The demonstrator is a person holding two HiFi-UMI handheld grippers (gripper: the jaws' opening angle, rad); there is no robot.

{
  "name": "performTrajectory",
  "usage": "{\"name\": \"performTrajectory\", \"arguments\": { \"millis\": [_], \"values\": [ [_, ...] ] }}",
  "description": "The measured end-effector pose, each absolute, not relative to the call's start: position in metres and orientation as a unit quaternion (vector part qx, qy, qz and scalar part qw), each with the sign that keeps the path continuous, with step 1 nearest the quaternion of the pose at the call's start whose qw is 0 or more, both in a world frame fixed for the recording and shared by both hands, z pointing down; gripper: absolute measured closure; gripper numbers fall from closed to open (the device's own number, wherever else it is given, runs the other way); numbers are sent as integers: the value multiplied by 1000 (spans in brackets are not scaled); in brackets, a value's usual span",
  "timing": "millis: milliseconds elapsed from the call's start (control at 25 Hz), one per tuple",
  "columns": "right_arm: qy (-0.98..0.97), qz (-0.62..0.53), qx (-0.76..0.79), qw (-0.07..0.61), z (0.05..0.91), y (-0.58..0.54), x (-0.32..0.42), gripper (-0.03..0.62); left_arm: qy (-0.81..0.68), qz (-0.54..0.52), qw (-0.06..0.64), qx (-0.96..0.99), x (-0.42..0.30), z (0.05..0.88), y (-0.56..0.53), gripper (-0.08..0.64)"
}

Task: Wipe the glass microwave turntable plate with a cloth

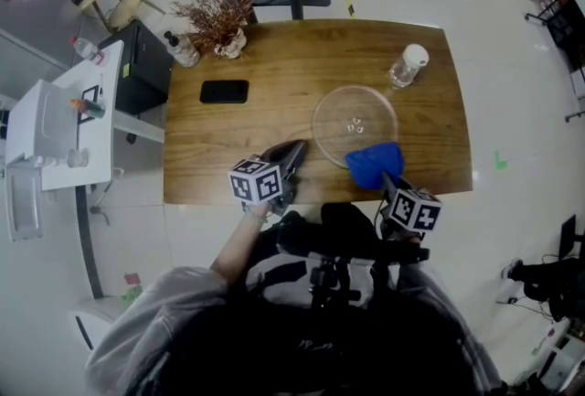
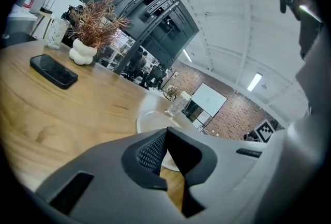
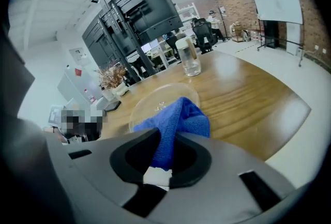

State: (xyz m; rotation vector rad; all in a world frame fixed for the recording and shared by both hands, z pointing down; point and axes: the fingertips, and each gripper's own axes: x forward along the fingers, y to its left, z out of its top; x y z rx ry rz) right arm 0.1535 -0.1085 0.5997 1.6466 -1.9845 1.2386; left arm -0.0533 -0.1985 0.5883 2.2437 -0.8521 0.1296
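Note:
The round clear glass turntable plate lies flat on the wooden table, right of centre. A blue cloth rests at the plate's near edge, and my right gripper is shut on it. In the right gripper view the cloth bunches up between the jaws in front of the plate. My left gripper hovers over the table just left of the plate, jaws shut and holding nothing. From the left gripper view, the plate lies just beyond the jaw tips of the left gripper.
A black phone lies at the left of the table. A white vase of dried plants and a small bottle stand at the far left corner. A clear capped bottle stands beyond the plate. White furniture stands left.

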Motion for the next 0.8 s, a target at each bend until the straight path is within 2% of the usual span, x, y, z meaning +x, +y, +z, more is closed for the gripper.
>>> {"name": "performTrajectory", "arguments": {
  "millis": [200, 560, 800],
  "values": [
    [-690, 421, 579, 102, 588, -105, 157, 545, -325, 54, 357, 874, -54, 590, -192, 560],
    [-729, 378, 565, 75, 551, -107, 114, 546, -317, 50, 347, 881, -74, 580, -165, 560],
    [-745, 345, 570, 33, 522, -108, 83, 546, -304, 44, 345, 887, -97, 574, -132, 561]
  ]
}}
